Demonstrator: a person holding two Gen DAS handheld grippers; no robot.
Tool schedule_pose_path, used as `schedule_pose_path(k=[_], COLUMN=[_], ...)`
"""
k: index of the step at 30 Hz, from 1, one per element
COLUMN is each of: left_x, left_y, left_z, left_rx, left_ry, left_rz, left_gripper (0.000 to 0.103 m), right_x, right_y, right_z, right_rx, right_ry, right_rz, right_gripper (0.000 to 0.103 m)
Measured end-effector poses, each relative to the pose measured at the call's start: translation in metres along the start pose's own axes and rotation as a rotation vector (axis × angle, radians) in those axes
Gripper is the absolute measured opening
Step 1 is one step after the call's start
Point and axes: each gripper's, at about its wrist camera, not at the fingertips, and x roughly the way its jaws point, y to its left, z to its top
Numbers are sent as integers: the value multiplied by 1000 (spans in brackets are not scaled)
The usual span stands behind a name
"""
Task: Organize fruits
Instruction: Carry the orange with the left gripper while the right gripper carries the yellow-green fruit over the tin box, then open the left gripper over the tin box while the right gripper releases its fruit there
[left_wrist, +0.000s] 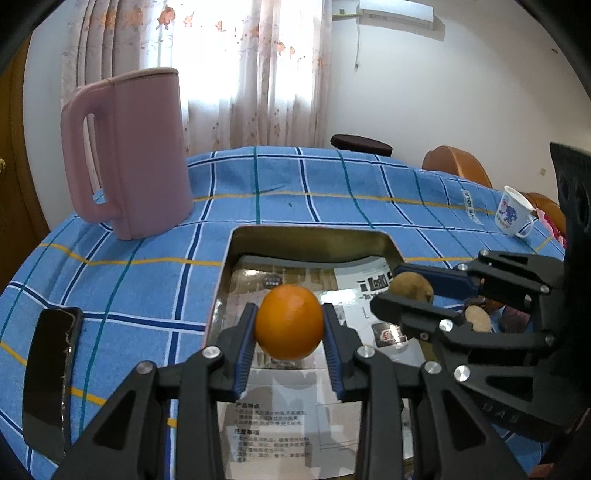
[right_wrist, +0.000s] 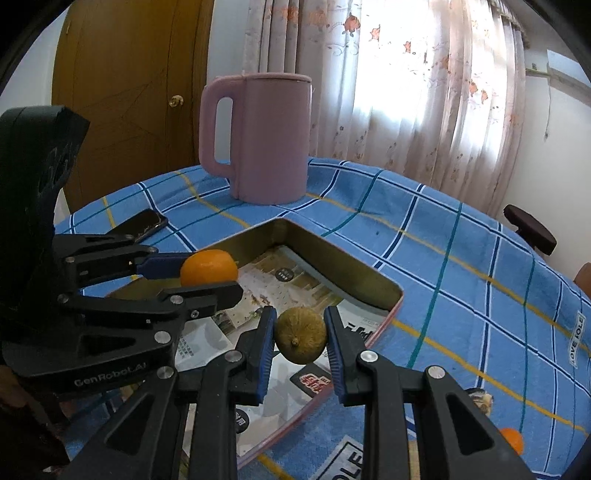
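Note:
My left gripper (left_wrist: 289, 328) is shut on an orange (left_wrist: 289, 322) and holds it above the metal tray (left_wrist: 310, 233), which is lined with printed paper. My right gripper (right_wrist: 300, 336) is shut on a brownish-green round fruit (right_wrist: 301, 335), also above the tray (right_wrist: 347, 275). Each gripper shows in the other's view: the right gripper (left_wrist: 406, 291) with its fruit (left_wrist: 412, 288) at the tray's right side, the left gripper (right_wrist: 207, 275) with the orange (right_wrist: 208, 272) at the tray's left side. More fruits (left_wrist: 478, 317) lie behind the right gripper, partly hidden.
A pink jug (left_wrist: 129, 155) stands on the blue checked tablecloth (left_wrist: 295, 184) behind the tray. A black phone (left_wrist: 50, 380) lies at the left. A white mug (left_wrist: 513, 216) stands far right. Another orange (right_wrist: 511, 439) lies on the cloth near the right gripper.

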Motion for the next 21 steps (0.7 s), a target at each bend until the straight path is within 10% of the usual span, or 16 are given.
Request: schedule_pose_path(k=[9,16,21], left_x=[2,-33,-56], left_y=[8,-2,-31], left_z=[-3,0,-5], left_rx=[-18,-31,-15], left_ry=[7,-99,-156], left_rz=[18,27,-47], left_gripper=[38,74,77], right_x=[14,-14,-73], right_y=[4,-1,-25], right_z=[-4,-10,-33], right_rx=[5,44,84], right_ry=[50,-5,-77], right_rz=[21,0,-63], right_gripper=[28,53,56])
